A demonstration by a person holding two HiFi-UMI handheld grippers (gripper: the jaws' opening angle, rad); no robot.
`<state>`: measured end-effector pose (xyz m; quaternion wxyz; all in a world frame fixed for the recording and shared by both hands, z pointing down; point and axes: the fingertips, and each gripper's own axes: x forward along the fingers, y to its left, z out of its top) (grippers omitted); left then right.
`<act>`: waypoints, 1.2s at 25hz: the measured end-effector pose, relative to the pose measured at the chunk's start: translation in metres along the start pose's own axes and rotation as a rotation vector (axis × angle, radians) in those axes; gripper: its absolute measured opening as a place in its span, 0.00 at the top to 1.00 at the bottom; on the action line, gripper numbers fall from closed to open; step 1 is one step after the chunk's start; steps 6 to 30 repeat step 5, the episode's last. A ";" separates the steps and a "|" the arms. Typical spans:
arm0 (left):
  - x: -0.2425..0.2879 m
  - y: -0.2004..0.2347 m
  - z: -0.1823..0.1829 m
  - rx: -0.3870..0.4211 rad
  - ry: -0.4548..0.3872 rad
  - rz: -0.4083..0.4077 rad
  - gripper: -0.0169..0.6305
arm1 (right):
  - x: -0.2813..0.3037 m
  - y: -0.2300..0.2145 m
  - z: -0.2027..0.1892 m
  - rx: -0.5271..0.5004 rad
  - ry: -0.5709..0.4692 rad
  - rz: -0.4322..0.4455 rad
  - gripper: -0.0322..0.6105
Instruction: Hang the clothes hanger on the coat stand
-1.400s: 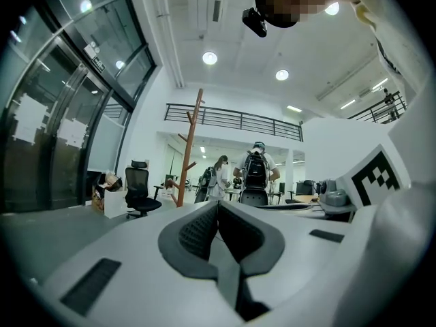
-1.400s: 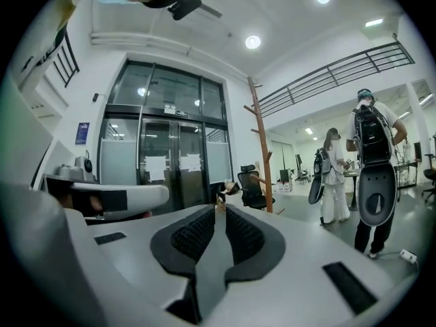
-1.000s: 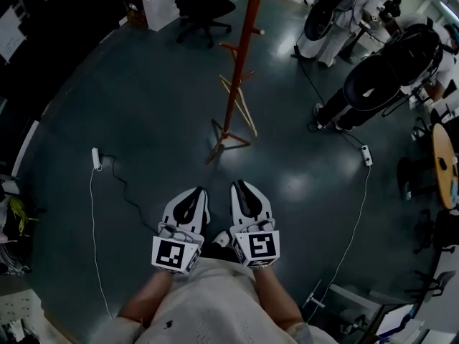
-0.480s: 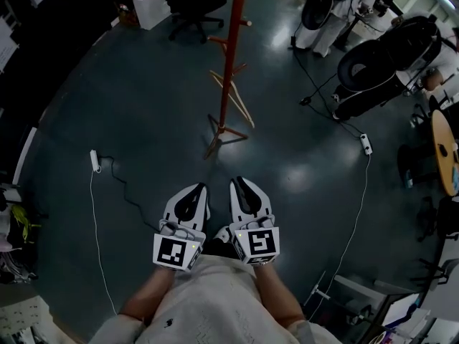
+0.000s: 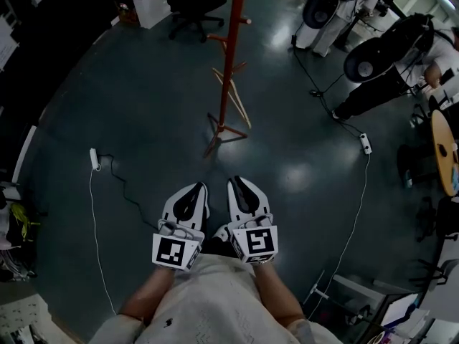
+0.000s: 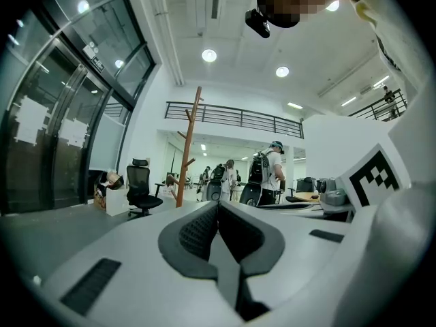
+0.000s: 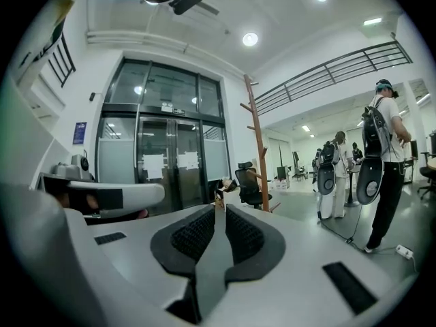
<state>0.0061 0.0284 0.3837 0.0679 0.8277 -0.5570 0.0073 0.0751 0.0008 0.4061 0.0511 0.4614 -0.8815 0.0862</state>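
The red-brown coat stand (image 5: 230,56) rises from the dark floor ahead of me, its feet a little beyond my grippers. A pale wooden clothes hanger (image 5: 234,97) rests against its lower pole, under a low peg. My left gripper (image 5: 195,188) and right gripper (image 5: 239,182) are side by side close to my body, both shut and holding nothing, well short of the stand. The stand also shows far off in the left gripper view (image 6: 189,148), past the left gripper (image 6: 218,206). It stands too in the right gripper view (image 7: 256,148), beyond the right gripper (image 7: 219,206).
A black office chair (image 5: 190,6) and a white box (image 5: 152,7) stand behind the coat stand. A power strip with a white cable (image 5: 94,158) lies at the left, another power strip (image 5: 366,144) at the right. People with backpacks (image 5: 387,56) stand at the upper right, near a round table (image 5: 445,156).
The coat stand has shifted slightly in view and now looks more upright. The people at the upper right have moved. Both grippers keep their place and stay shut.
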 end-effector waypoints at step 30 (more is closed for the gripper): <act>-0.006 -0.002 -0.005 -0.005 0.006 0.004 0.95 | -0.004 0.005 -0.004 -0.008 0.005 0.010 0.84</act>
